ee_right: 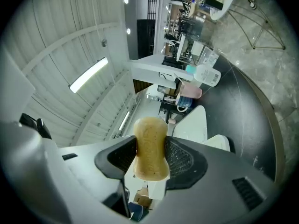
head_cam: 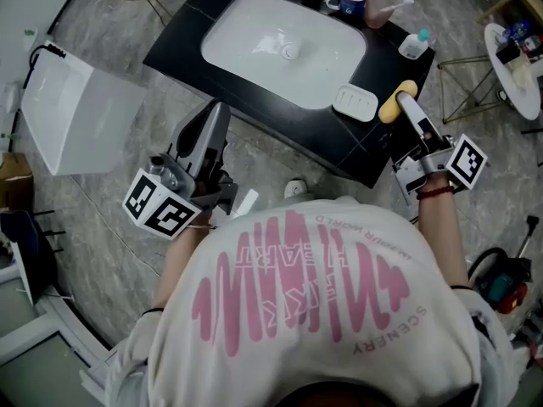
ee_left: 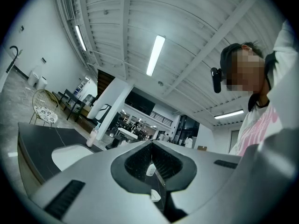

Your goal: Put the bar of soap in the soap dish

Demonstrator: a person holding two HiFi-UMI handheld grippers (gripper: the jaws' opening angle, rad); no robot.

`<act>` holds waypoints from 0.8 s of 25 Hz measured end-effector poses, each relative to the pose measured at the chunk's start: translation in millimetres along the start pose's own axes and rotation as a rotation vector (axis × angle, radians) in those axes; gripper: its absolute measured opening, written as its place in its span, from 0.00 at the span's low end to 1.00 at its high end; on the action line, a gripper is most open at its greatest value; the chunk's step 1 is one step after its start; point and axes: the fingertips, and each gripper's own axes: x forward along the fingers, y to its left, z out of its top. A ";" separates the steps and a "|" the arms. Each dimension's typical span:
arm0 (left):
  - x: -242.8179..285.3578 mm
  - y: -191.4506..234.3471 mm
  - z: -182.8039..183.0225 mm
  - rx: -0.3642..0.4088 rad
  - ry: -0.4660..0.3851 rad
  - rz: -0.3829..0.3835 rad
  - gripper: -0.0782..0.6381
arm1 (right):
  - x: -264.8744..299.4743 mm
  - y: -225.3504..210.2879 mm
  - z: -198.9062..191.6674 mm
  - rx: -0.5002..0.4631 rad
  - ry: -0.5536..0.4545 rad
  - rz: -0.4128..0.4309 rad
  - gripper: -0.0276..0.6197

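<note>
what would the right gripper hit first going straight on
Likely the pink cup: the right gripper, shut on the soap, aims beside the soap dish, though it may pass above the counter.

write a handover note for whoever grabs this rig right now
Right gripper: jaws shut on the soap.
Left gripper: jaws together, nothing between them.
Dish: empty, on the counter right of the sink.
Done: soap picked up, held just right of the dish.
Left: bring it over the dish, lower, open the jaws.
</note>
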 end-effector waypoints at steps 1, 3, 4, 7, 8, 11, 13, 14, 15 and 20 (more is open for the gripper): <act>-0.3 9.1 1.8 -0.001 0.008 -0.005 0.12 | 6.1 -4.5 -1.7 -0.001 -0.009 -0.012 0.34; 0.7 27.6 2.3 -0.002 0.031 -0.019 0.12 | 16.9 -14.1 -5.1 -0.001 -0.033 -0.034 0.34; 1.5 35.3 1.7 -0.004 0.042 -0.027 0.12 | 20.6 -18.4 -5.8 -0.004 -0.046 -0.045 0.34; 2.7 47.0 -0.9 -0.018 0.068 -0.049 0.12 | 24.9 -24.0 -4.3 -0.028 -0.077 -0.080 0.34; 3.3 48.2 -2.6 -0.026 0.076 -0.057 0.12 | 25.5 -25.1 -3.6 -0.045 -0.079 -0.096 0.34; 8.4 50.3 -15.1 -0.050 0.104 -0.078 0.12 | 27.7 -32.3 -3.2 -0.109 -0.057 -0.165 0.34; 12.8 51.8 -32.6 -0.054 0.135 -0.079 0.12 | 29.0 -40.7 -5.5 -0.159 -0.018 -0.211 0.34; 14.5 53.3 -42.2 -0.054 0.152 -0.075 0.12 | 30.7 -44.6 -7.2 -0.194 0.011 -0.227 0.34; 15.7 55.4 -51.0 -0.058 0.167 -0.067 0.12 | 33.7 -47.3 -9.8 -0.237 0.048 -0.236 0.34; 9.8 69.3 -75.1 -0.136 0.192 0.011 0.12 | 42.0 -76.5 -24.3 -0.418 0.245 -0.361 0.34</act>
